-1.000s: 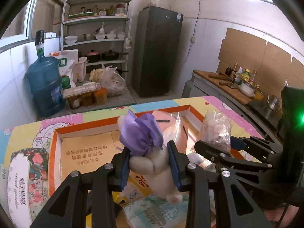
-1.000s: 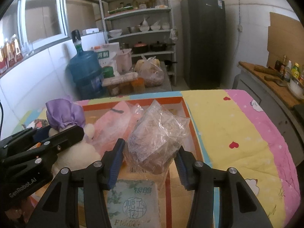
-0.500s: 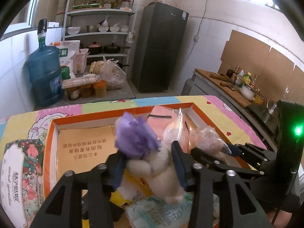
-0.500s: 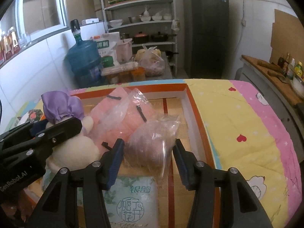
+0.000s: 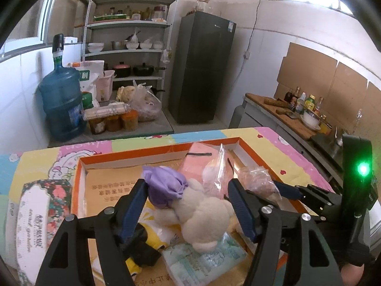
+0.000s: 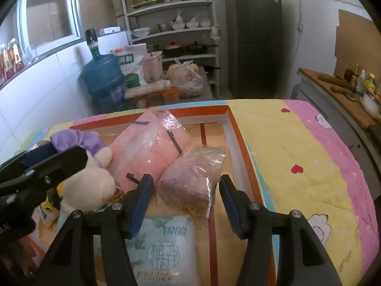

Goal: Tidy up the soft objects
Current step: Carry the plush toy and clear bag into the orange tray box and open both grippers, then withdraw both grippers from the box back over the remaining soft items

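A white plush toy with a purple bow [image 5: 202,217] lies in the orange-rimmed cardboard box [image 5: 152,153] on top of a tissue pack [image 5: 204,259]. My left gripper [image 5: 188,205] straddles the plush; its jaws are opening and the pads stand off the toy. A clear bag of brownish stuff [image 6: 190,186] rests on the box floor beside a pink bundle in plastic [image 6: 152,152]. My right gripper [image 6: 187,201] is around that bag, jaws opening, with a gap on each side. In the right wrist view the plush [image 6: 88,186] shows at the left.
The box [image 6: 240,138] sits on a yellow and pink quilt [image 6: 297,147]. A floral tin [image 5: 35,214] lies left of the box. A yellow-and-black item [image 5: 142,240] is under the left fingers. Beyond stand a water jug [image 5: 62,104], shelves [image 5: 128,47], a fridge [image 5: 202,71] and a counter [image 5: 285,114].
Both grippers came down into the box with their loads. The plush and the bag now rest there, and both pairs of jaws have widened off them.
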Motion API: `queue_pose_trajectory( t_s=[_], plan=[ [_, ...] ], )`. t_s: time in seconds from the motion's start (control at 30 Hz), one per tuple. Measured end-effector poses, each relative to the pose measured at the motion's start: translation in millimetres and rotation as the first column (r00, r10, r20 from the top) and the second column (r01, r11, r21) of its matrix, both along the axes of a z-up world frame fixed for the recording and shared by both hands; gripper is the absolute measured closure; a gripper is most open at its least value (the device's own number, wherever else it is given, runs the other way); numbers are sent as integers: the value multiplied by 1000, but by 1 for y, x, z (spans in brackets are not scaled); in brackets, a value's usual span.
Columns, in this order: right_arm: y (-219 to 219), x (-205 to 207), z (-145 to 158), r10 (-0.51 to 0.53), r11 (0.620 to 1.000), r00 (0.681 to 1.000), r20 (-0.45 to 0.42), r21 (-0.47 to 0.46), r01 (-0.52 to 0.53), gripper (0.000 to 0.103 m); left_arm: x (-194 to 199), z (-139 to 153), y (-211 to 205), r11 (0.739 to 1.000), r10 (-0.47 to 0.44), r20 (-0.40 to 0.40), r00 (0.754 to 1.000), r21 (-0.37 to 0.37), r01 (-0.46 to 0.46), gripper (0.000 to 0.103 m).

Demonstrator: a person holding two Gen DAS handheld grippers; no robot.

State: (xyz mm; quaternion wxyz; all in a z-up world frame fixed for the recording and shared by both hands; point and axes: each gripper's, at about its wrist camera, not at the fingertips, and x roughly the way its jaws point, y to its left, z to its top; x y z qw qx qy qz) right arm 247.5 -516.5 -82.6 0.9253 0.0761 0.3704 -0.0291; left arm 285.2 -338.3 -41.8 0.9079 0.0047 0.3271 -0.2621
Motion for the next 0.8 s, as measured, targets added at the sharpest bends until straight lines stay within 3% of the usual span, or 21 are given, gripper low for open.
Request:
queue_pose_trajectory(
  t_s=[0.13, 0.8],
  plan=[
    [3, -9, 4, -2, 1000, 1000, 3, -1, 2, 34, -10, 8, 6, 1000, 2, 22, 1000, 7, -2, 34],
    [32, -69, 41, -35, 999, 995, 88, -9, 36, 33, -67, 51, 49, 999, 28, 145, 989, -38, -23, 34]
  ],
)
